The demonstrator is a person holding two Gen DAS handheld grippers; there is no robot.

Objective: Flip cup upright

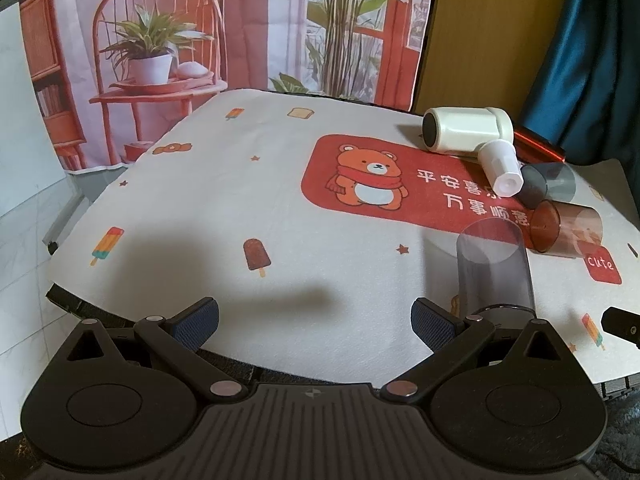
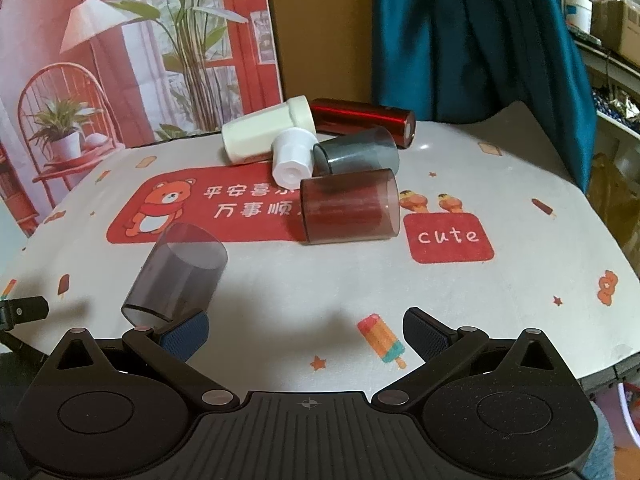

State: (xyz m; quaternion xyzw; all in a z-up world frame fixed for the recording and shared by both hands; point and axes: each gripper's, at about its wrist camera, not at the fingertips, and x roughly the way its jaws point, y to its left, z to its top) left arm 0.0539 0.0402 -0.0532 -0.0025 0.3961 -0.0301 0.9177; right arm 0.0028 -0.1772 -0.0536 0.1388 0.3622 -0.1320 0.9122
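Note:
A clear grey cup (image 1: pixel 496 268) stands mouth-down on the printed tablecloth, just beyond my left gripper's right finger. It also shows in the right wrist view (image 2: pixel 176 276), near my right gripper's left finger. A brown cup (image 2: pixel 350 206) lies on its side further back, also seen in the left wrist view (image 1: pixel 566 232). A smoky grey cup (image 2: pixel 356 154) lies on its side behind it. My left gripper (image 1: pixel 314 320) is open and empty. My right gripper (image 2: pixel 306 330) is open and empty.
A large white cup (image 2: pixel 268 134), a small white cup (image 2: pixel 292 158) and a red metallic cylinder (image 2: pixel 364 120) lie in a pile at the back. The table's front edge (image 1: pixel 280 372) runs under my grippers. A blue curtain (image 2: pixel 480 40) hangs behind.

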